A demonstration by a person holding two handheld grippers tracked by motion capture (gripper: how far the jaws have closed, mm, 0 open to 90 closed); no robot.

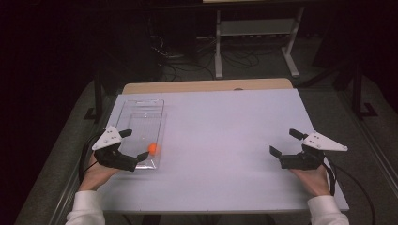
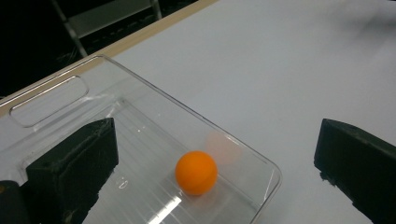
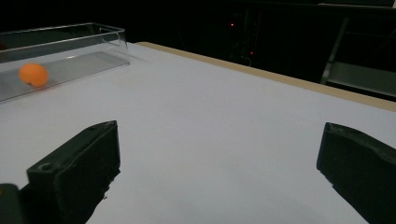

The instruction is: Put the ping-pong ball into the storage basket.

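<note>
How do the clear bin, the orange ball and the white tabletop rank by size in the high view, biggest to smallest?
1. white tabletop
2. clear bin, covering a narrow strip of the tabletop's left side
3. orange ball, a small dot inside the bin's near end

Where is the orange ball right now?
The orange ball lies inside the clear tray on the table's left side in the high view, in the tray's near right corner, just beyond the open left gripper.

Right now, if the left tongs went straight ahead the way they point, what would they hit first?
Probably the orange ball inside the clear bin. The left tongs stand open with it between them; how far ahead it lies is unclear.
</note>
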